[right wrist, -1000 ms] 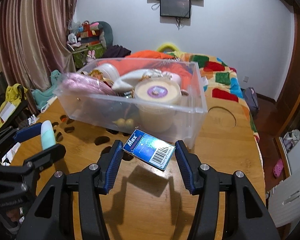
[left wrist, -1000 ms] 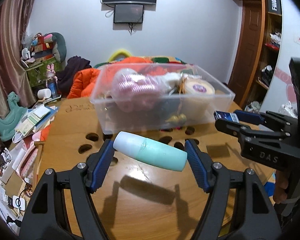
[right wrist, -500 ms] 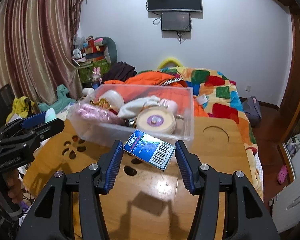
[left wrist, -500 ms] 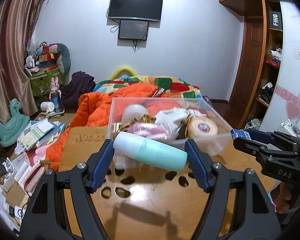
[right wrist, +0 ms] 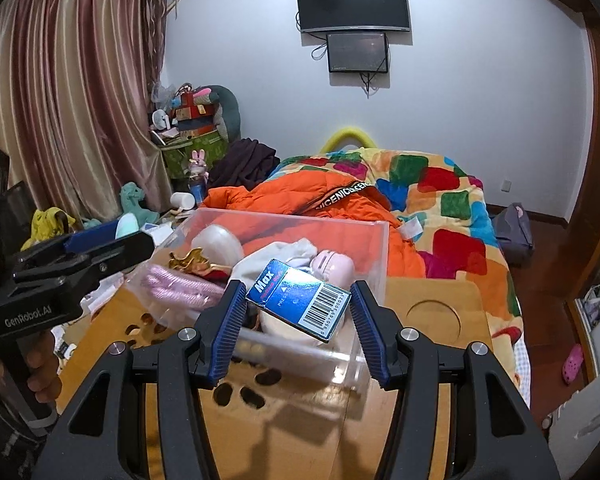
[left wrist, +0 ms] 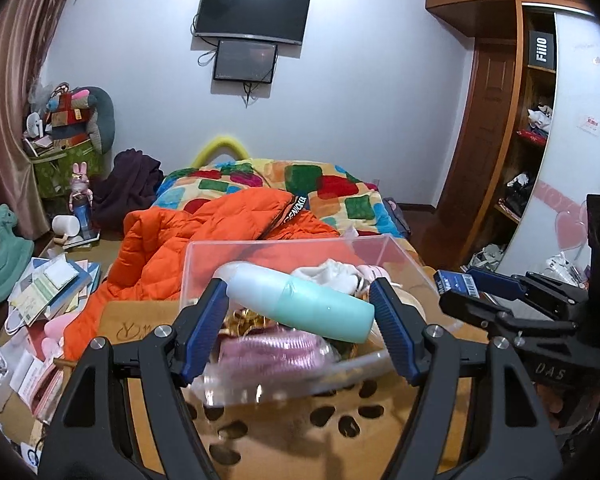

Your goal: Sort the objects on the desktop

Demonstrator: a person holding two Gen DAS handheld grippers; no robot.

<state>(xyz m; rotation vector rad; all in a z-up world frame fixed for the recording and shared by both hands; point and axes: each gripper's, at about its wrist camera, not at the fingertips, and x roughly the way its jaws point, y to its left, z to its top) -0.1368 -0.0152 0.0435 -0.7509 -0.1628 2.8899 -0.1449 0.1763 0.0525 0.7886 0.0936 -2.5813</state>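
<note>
Two hand-held grippers hang over a clear plastic bin (left wrist: 384, 248) on a wooden table (right wrist: 436, 364), each carrying one item. The left gripper (left wrist: 298, 322) clamps a mint-and-white bottle (left wrist: 300, 302) crosswise between its blue pads, white cap toward 10 o'clock, above the bin's near-left part. The right gripper (right wrist: 298, 326) pinches a blue box (right wrist: 298, 298) printed "Max", with a white barcode panel at its 4 o'clock corner; smaller lettering beneath is too fine to read. The box rides tilted above the bin's near wall.

Other writing: "GenRobot.AI" on the left gripper's body in the right wrist view, "DAS" on the right gripper's body in the left wrist view, "FiiO" on a black carton (left wrist: 542, 50) high on the shelf at 2 o'clock, and a partly legible black band on the orange jacket (right wrist: 320, 196) beyond the bin.

The bin already holds a pink ribbed item (right wrist: 180, 286), a gold ornament (right wrist: 192, 260), white cloth (right wrist: 276, 254) and a pale pink case (right wrist: 334, 266), crowded toward its near half. Its far edge, at 12 o'clock, meets the jacket. A round cut-out (right wrist: 434, 316) lies at 3 o'clock of the bin, with bare table around it; oval holes pierce the table at 6 o'clock.
</note>
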